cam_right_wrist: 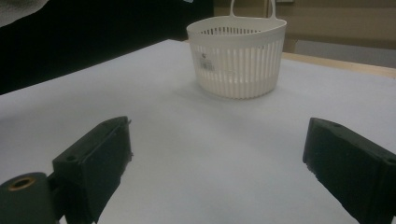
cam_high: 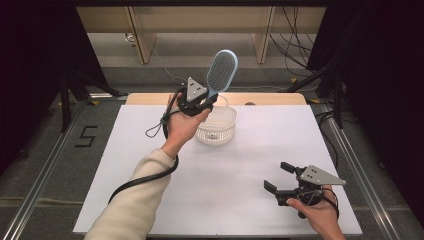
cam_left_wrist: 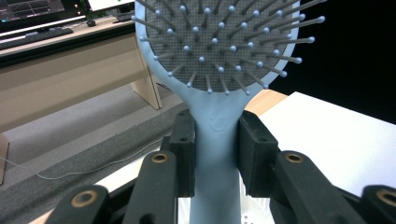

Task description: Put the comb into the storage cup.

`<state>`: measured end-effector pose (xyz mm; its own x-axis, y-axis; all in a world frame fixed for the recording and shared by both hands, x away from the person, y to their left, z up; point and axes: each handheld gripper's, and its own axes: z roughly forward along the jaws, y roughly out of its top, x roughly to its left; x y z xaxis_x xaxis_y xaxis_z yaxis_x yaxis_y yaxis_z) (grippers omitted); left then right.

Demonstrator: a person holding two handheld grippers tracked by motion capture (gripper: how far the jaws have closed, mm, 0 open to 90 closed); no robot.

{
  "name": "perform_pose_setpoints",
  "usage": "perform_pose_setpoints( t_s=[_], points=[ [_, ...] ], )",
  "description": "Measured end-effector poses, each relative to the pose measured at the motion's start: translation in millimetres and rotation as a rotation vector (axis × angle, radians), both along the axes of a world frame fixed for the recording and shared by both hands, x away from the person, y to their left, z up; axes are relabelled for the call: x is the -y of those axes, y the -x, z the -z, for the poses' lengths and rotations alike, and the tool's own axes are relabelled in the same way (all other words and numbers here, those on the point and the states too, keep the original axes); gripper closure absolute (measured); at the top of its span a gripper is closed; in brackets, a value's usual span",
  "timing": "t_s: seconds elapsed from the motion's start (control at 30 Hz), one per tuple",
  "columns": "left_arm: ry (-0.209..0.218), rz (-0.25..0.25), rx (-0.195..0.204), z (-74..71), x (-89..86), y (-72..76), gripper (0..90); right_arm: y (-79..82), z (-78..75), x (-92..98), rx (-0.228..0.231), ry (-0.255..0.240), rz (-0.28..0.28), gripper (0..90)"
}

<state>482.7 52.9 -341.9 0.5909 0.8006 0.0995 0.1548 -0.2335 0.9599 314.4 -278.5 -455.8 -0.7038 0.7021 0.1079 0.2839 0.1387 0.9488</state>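
Holding a pale blue hairbrush (cam_high: 220, 71) by its handle in the left gripper (cam_high: 200, 101), fingers (cam_left_wrist: 254, 154) clamping the handle from both sides, pads pressing flat against it. Keeping the brush upright, bristled head raised well above the bench (cam_high: 150, 150), bristles facing the gripper's camera. Hovering just above and beside the white slatted basket (cam_high: 217, 129), toward the basket's far left rim as seen from the high view; not touching the basket, as far as can be told.

Resting the right gripper (cam_high: 280, 180) near the front right corner of the bench, fingers (cam_right_wrist: 93, 158) standing wide apart with nothing between them, pointing across the bare white surface toward the basket (cam_right_wrist: 237, 58), well apart from it.

Judging the work as roughly halfway: picking up of the hairbrush done, grip looking firm and centred on the handle. Remaining, most likely: carrying the brush over the basket's opening, lowering it in, letting go and pulling the gripper clear. Seeing no contents through the basket's slats from the right gripper view, though not seeing the whole inside. Expecting a long brush to stand or lean tilted in such a shallow basket, head poking over the rim, so lowering handle-first or laying it slanted probably needing some care against tipping the light basket.
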Motion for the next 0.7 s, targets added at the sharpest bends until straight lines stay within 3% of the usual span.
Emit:
perform_pose_setpoints(
  t_s=[0.7],
  points=[
    [-0.008, 0.004, -0.001, 1.6, 3.3, -6.0, 69.9, 0.2, -0.2, -0.7, 0.001, -0.001, -0.002, 8.4]
  ],
)
